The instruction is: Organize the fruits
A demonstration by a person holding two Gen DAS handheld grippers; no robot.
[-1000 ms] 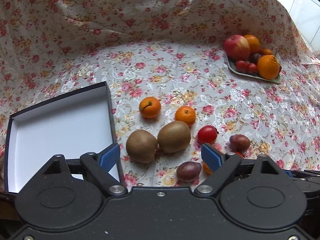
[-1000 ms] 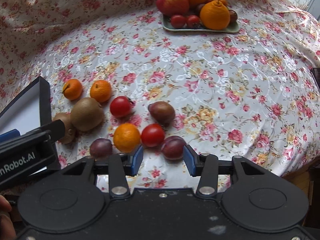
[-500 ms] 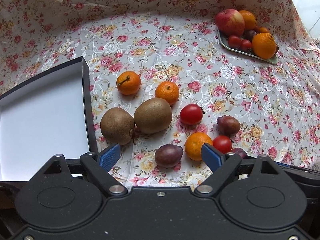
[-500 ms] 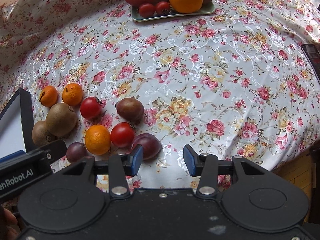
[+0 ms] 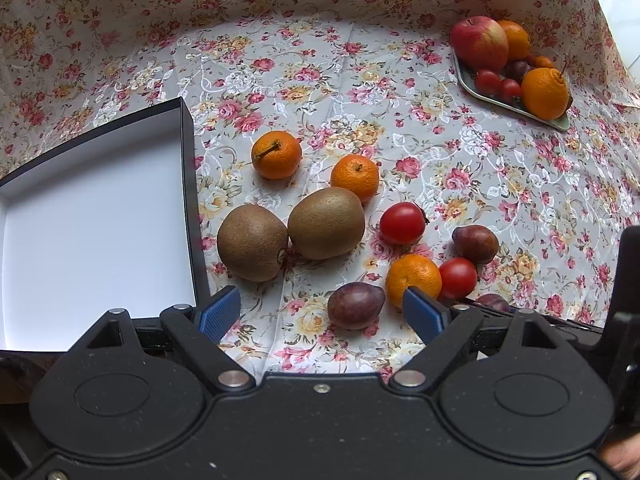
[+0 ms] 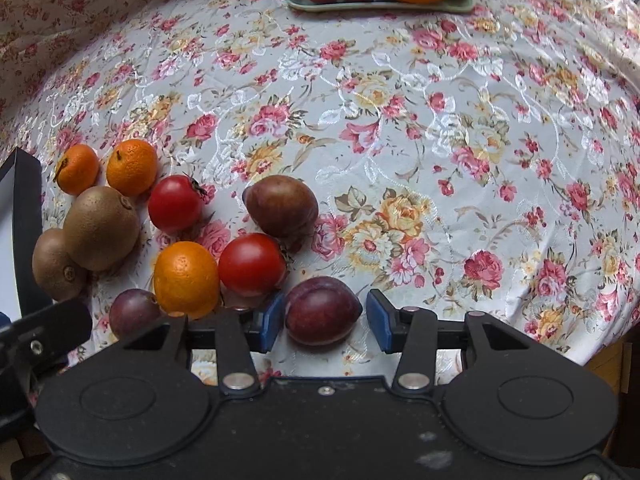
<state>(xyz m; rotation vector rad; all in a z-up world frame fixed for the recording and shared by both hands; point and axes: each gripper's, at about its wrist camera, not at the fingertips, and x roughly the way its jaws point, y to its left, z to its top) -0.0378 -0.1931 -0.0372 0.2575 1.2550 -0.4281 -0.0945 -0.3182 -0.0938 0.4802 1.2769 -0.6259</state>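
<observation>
The right claw (image 6: 325,320), jaws spread with a plum (image 6: 322,310) between them but not yet pinched, looks set to close on it and carry it to the box (image 5: 187,184), while the left claw (image 5: 320,315) hangs wide and empty above the loose fruit.

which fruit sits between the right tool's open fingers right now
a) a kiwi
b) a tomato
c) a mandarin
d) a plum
d: in the right wrist view a dark purple plum lies on the floral cloth between the two blue pads of the right tool, which stand apart with gaps at both sides of the fruit.
</observation>
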